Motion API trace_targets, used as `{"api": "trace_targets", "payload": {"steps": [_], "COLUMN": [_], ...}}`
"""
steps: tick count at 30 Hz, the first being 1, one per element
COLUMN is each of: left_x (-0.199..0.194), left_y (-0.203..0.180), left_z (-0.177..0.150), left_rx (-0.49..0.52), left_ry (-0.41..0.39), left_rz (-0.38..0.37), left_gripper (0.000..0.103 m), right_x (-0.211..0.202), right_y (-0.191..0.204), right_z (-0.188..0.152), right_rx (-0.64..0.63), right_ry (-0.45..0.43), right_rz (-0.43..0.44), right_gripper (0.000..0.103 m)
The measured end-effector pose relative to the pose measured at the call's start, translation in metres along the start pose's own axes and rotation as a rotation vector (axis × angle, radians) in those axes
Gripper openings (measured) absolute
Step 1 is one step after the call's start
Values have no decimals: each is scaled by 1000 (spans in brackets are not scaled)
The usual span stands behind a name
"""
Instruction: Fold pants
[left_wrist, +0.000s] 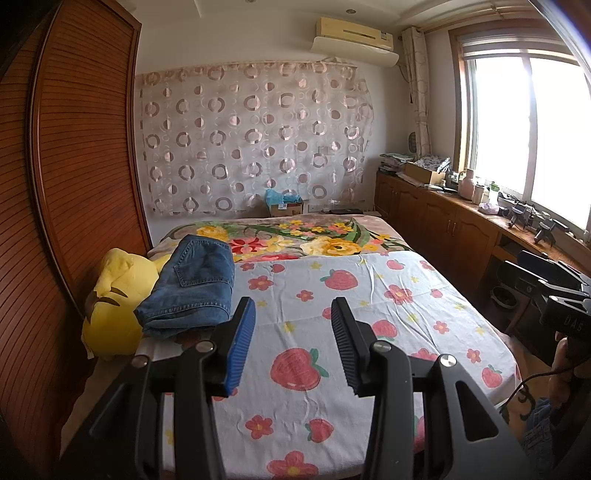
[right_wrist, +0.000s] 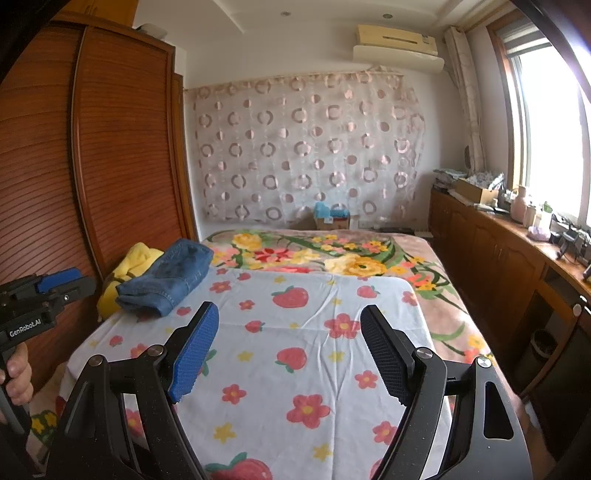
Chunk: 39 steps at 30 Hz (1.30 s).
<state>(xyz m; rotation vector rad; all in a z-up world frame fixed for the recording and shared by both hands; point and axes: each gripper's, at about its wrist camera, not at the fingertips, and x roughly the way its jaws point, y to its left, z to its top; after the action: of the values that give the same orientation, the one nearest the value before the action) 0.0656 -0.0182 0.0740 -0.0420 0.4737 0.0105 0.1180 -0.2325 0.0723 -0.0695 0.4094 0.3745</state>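
Blue denim pants (left_wrist: 192, 284) lie folded into a thick stack at the bed's left edge, partly resting on a yellow plush toy (left_wrist: 114, 299). The right wrist view shows the same folded pants (right_wrist: 166, 277) at the far left of the strawberry-print sheet (right_wrist: 295, 332). My left gripper (left_wrist: 293, 317) hovers over the sheet just right of the pants, jaws apart, nothing between them. My right gripper (right_wrist: 288, 325) hangs above the sheet's middle, jaws wide apart and empty. Each gripper also shows at the edge of the other's view, hand-held.
A floral blanket (left_wrist: 295, 236) covers the far half of the bed. A slatted wooden wardrobe (left_wrist: 74, 147) stands along the left. Low wooden cabinets (left_wrist: 443, 218) with clutter on top run under the window on the right. A cardboard box (left_wrist: 286, 208) sits beyond the bed's far end.
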Motion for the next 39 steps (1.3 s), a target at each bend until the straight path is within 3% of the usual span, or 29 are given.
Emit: {"api": "trace_targets", "payload": {"steps": [39], "left_x": [-1], "left_y": [2], "left_z": [-4], "left_rx": [1], "left_ry": [-3], "left_rz": [11], "left_gripper": [43], "right_x": [0], "right_y": [0], "right_z": [-1], "right_rx": [0], "right_ry": [-1], "right_rz": [0], "right_gripper": [81]}}
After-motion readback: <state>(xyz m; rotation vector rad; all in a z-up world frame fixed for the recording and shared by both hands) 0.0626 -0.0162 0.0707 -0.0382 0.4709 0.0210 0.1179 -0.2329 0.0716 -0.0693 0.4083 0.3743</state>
